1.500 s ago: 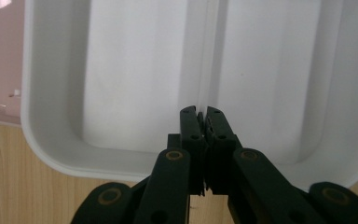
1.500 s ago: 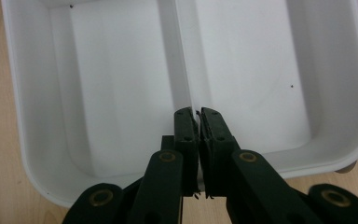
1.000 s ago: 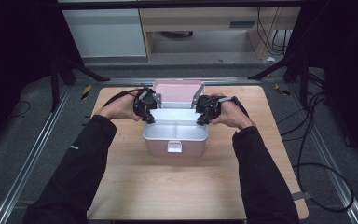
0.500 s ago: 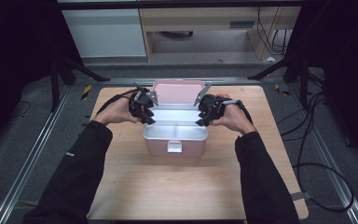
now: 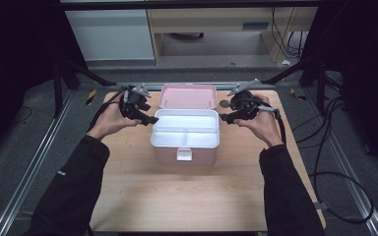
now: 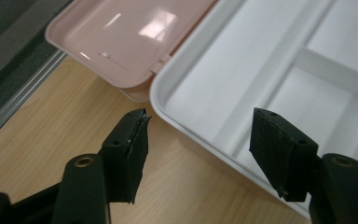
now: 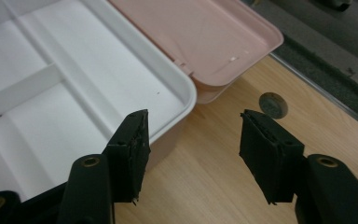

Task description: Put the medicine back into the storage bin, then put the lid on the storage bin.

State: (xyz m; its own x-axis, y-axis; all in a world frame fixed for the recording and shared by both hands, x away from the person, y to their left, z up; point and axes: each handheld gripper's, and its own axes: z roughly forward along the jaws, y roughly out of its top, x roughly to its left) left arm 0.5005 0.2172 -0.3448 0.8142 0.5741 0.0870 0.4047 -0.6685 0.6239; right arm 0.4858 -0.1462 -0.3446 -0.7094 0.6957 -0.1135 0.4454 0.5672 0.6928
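Both tools have drawn back sideways from the pink box (image 5: 184, 132), the left tool (image 5: 150, 119) to its left rim, the right tool (image 5: 222, 118) to its right rim. Their jaws have just been opening and stand wide, holding nothing. The box sits mid-bench (image 5: 177, 196), its lid (image 5: 187, 96) lying open behind the white tray (image 5: 186, 129).

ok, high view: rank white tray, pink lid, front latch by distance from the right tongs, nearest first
1. white tray: its right edge lies just inboard of the right tongs.
2. pink lid: lying open behind the tray.
3. front latch: front wall, toward the person.
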